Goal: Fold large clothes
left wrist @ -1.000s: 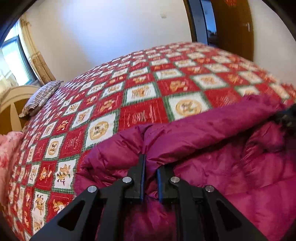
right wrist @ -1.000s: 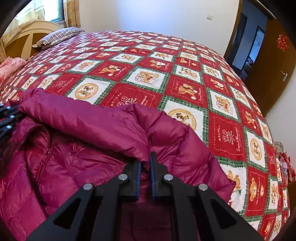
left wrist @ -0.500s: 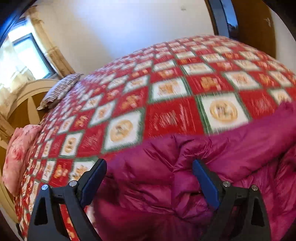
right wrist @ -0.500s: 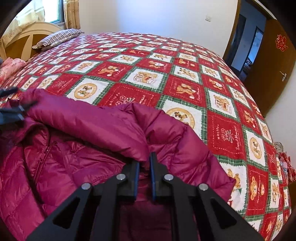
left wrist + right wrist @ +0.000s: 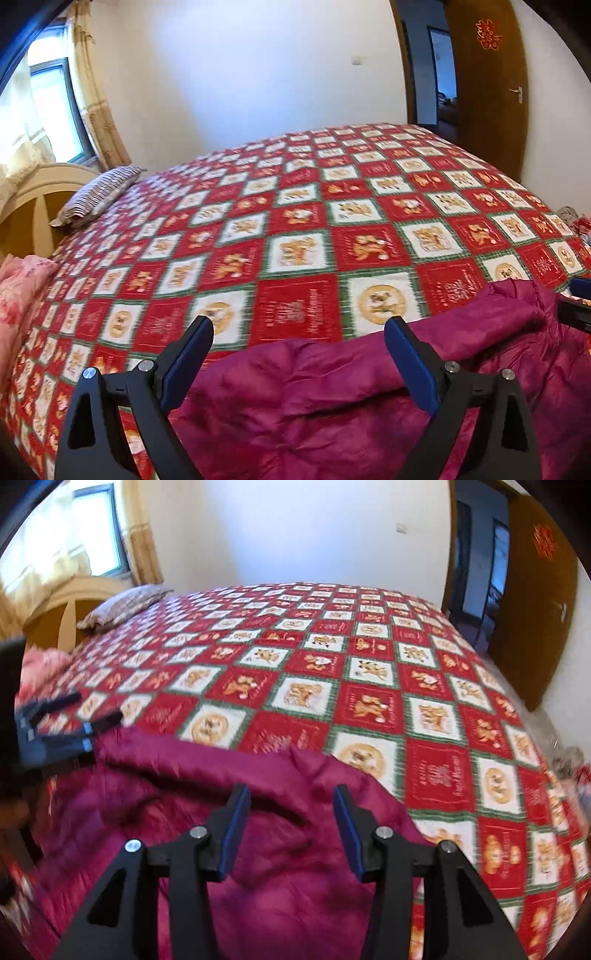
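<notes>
Headboard [image 5: 26, 195] and striped pillow [image 5: 96, 192] occupy the far left end of the bed [image 5: 295, 206], well apart from the work area, so nothing there obstructs the fold. The left tongs [image 5: 299, 339] stand wide apart above the left end of the magenta down jacket [image 5: 314, 406]; no fabric sits between the pads, so this side is released. The jacket lies on the near edge of the patterned quilt, its upper portion turned over into a thick roll that runs across to the right. At that right end the right tongs [image 5: 291, 808] are opening, jaws apart over the folded edge [image 5: 314, 771] with nothing pinched. Judgement: both tongs let go together so the fold settles flat under its own weight. The door [image 5: 487, 85] stands far right.
</notes>
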A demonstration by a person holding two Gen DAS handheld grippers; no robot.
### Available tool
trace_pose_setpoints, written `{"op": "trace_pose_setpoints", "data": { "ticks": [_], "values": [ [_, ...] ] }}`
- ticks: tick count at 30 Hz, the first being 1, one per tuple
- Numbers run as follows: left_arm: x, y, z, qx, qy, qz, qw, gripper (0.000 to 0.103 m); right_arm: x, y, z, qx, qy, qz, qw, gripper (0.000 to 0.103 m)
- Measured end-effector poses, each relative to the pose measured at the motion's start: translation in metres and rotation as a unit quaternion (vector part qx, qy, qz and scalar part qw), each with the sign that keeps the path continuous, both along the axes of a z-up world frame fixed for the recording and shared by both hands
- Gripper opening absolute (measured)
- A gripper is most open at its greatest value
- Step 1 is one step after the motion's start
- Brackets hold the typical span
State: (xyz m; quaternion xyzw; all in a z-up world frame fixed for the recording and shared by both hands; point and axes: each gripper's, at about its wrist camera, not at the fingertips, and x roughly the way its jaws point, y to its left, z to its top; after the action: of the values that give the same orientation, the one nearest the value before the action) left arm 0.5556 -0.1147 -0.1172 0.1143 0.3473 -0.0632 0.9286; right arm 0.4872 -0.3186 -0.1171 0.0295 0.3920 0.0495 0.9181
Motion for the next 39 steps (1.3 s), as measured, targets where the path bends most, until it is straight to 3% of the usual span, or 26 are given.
{"op": "trace_pose_setpoints", "data": {
  "ticks": [4,9,18,39],
  "values": [
    [0.012,-0.01,-0.032,-0.012,0.039,0.005,0.9992,0.094,0.027,0.012,-0.022,0.028,0.021,-0.014,0.999,0.049],
    [0.012,-0.013,-0.071,0.003,0.069,0.011,0.9975,0.094,0.029,0.025,-0.056,0.015,0.04,-0.006,0.999,0.046],
    [0.012,-0.013,-0.084,-0.002,0.073,0.012,0.9973,0.094,0.025,0.025,-0.069,-0.004,0.032,-0.001,0.999,0.045],
    [0.01,-0.02,-0.088,0.034,0.052,0.018,0.9979,0.095,0.028,0.036,-0.078,-0.051,0.027,-0.005,0.998,0.045]
  ]
}}
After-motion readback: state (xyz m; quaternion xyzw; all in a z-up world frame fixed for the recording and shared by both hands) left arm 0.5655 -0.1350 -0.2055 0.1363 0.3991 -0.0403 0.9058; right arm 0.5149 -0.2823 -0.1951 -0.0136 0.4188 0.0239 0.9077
